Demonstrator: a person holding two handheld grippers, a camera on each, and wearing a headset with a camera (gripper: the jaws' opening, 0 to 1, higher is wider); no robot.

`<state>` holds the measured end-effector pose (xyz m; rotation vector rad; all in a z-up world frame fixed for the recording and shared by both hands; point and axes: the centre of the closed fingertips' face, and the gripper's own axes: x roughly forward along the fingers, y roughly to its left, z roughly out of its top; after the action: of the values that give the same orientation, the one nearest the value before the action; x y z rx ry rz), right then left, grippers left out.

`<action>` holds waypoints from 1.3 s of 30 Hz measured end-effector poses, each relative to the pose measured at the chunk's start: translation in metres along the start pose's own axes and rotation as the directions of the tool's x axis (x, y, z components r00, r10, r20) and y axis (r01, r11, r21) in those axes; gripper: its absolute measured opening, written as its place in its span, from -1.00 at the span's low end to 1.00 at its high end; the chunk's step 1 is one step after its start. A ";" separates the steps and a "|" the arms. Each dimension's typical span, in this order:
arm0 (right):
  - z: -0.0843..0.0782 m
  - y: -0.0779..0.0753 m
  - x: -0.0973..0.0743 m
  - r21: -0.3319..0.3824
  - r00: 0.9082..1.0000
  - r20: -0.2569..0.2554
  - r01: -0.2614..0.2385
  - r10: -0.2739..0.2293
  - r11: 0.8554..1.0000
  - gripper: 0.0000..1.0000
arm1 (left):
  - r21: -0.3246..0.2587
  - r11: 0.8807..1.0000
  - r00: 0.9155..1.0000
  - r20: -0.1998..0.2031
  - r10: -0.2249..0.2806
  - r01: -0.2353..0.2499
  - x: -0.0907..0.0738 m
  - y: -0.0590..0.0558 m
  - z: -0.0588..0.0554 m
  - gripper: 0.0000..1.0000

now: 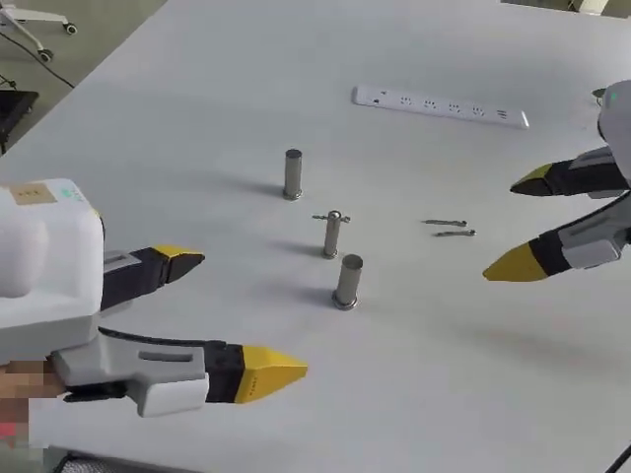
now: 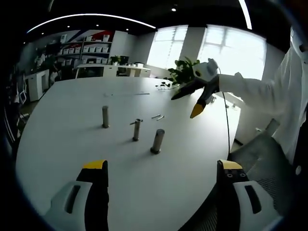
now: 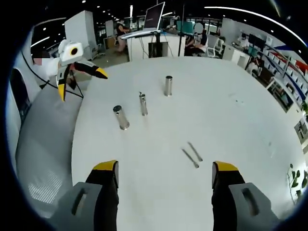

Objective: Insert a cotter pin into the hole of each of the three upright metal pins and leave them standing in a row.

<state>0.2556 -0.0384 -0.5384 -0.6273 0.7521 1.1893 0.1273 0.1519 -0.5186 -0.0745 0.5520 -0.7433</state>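
The middle metal pin (image 1: 332, 235) is carrying its cotter pin (image 1: 330, 218); the outer pins (image 1: 293, 174) are waiting, spare cotter pins (image 1: 449, 228) lying mid-surface. Left tongs (image 1: 246, 313) and right tongs (image 1: 504, 230) are hovering wide open, empty.

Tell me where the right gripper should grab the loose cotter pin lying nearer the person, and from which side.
Take the cotter pin by its shank, near the end toward the right gripper, coming down from above with jaws across it. It lies flat on the table, thin, with the second cotter pin close alongside, so a sideways approach would likely nudge both.
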 end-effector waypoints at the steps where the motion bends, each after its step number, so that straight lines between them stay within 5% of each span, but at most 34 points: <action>1: 0.000 0.000 0.003 -0.016 1.000 -0.004 -0.008 0.008 1.000 0.54 | -0.001 1.000 1.000 0.000 0.003 -0.003 -0.001 0.001 0.000 0.86; 6: -0.009 -0.008 0.016 -0.055 0.995 -0.075 -0.070 0.066 0.996 0.37 | -0.018 1.000 1.000 0.004 0.016 -0.016 -0.004 0.004 -0.001 0.87; 14: -0.018 -0.034 0.039 -0.102 0.983 -0.177 -0.061 0.042 0.993 -0.23 | 0.014 1.000 0.999 -0.036 0.013 -0.013 -0.007 0.002 -0.006 0.80; 18: -0.029 -0.035 0.048 -0.093 0.962 -0.246 -0.142 0.115 0.986 -0.37 | 0.010 1.000 0.999 -0.029 0.019 -0.019 -0.006 0.004 -0.005 0.79; 23: -0.033 -0.049 0.057 -0.132 0.947 -0.307 -0.145 0.098 0.981 -0.63 | 0.030 0.999 0.998 -0.055 0.022 -0.021 -0.008 0.005 -0.008 0.78; 27: -0.035 -0.066 0.063 -0.123 0.941 -0.320 -0.158 0.112 0.980 -0.65 | 0.023 0.999 0.999 -0.047 0.024 -0.023 -0.010 0.007 -0.006 0.79; 33: -0.038 -0.065 0.065 -0.128 0.932 -0.343 -0.171 0.118 0.977 -0.83 | 0.024 0.999 0.998 -0.053 0.037 -0.036 -0.013 0.011 -0.007 0.77; 39: -0.039 -0.062 0.066 -0.178 0.922 -0.374 -0.175 0.098 0.968 -0.80 | 0.009 0.999 0.997 -0.054 0.047 -0.047 -0.013 0.014 -0.011 0.61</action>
<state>0.3205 -0.0467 -0.6120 -1.0023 1.0031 1.3089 0.1226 0.1728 -0.5262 -0.0346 0.6009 -0.7033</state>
